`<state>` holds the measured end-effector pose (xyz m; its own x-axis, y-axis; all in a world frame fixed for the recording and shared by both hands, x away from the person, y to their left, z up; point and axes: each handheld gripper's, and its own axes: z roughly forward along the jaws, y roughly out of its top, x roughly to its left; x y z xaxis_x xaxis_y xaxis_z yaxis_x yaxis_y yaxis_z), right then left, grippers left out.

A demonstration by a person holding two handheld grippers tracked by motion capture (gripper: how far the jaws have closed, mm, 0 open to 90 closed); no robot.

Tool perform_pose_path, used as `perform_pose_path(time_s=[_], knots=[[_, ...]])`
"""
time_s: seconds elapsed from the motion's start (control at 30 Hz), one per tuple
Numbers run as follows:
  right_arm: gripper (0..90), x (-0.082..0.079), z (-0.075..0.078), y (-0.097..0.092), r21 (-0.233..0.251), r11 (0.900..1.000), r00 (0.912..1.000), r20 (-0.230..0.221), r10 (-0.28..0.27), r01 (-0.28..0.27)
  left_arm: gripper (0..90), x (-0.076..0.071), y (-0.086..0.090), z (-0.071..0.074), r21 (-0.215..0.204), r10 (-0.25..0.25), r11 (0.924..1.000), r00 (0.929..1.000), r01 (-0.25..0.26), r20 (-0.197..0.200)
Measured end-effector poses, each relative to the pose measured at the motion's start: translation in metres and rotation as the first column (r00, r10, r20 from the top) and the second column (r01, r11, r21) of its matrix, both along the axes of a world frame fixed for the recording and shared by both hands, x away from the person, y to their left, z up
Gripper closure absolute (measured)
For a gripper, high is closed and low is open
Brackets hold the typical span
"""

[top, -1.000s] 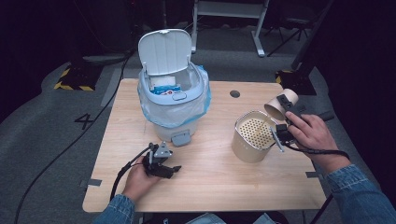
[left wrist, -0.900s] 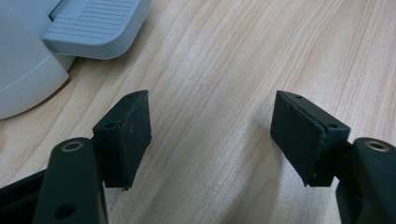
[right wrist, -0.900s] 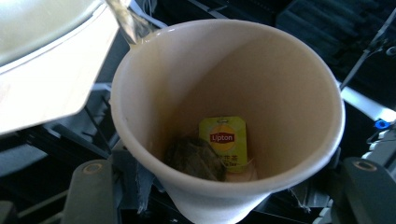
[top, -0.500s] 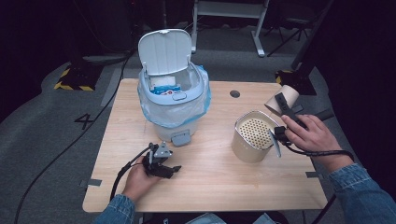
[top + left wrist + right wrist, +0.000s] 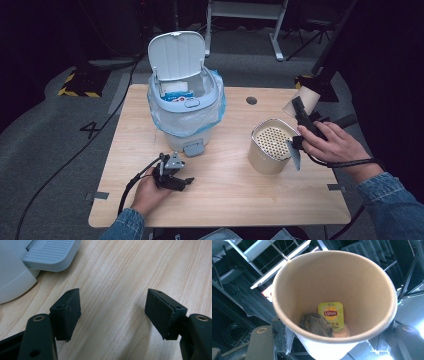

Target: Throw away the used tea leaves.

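Observation:
My right gripper [image 5: 301,111] is shut on a brown paper cup [image 5: 306,99], which it holds tilted in the air above the table's right side, beyond a beige perforated canister [image 5: 272,145]. In the right gripper view the cup [image 5: 334,290] opens towards the camera, with a dark wet tea bag [image 5: 315,323] and a yellow Lipton tag [image 5: 331,313] at its bottom. The black jaws press on the cup's sides there, around the right gripper [image 5: 337,347]. My left gripper [image 5: 176,176] rests on the table near its front, and in its own view this gripper [image 5: 113,312] stands open over bare wood.
A light grey pedal bin [image 5: 186,102] with its lid up and a clear bag liner stands at the table's back middle, with packaging inside. Its pedal [image 5: 50,255] lies just ahead of the left gripper. A round cable hole [image 5: 251,100] sits in the wooden table [image 5: 225,200].
The right hand has shifted slightly beside the canister, with the cup still in its grip. The left hand has stayed put.

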<state>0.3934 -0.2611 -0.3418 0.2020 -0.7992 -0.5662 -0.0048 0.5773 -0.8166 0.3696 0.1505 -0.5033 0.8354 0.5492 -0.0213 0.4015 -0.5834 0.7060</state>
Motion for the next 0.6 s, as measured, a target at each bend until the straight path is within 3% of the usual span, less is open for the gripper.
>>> perform_pose_path(time_s=[0.27,0.6], knots=[[36.0,0.000,-0.003,0.008,-0.073,0.9973,0.9994,0.036,-0.006,0.008,29.3,0.000,0.000,0.000,-0.001,0.000,1.0000,1.0000,0.000,0.000],[36.7,-0.001,-0.004,0.011,-0.113,0.9932,0.9981,0.057,-0.024,0.030,29.2,0.000,0.000,0.000,0.000,0.000,1.0000,1.0000,0.000,0.001]])
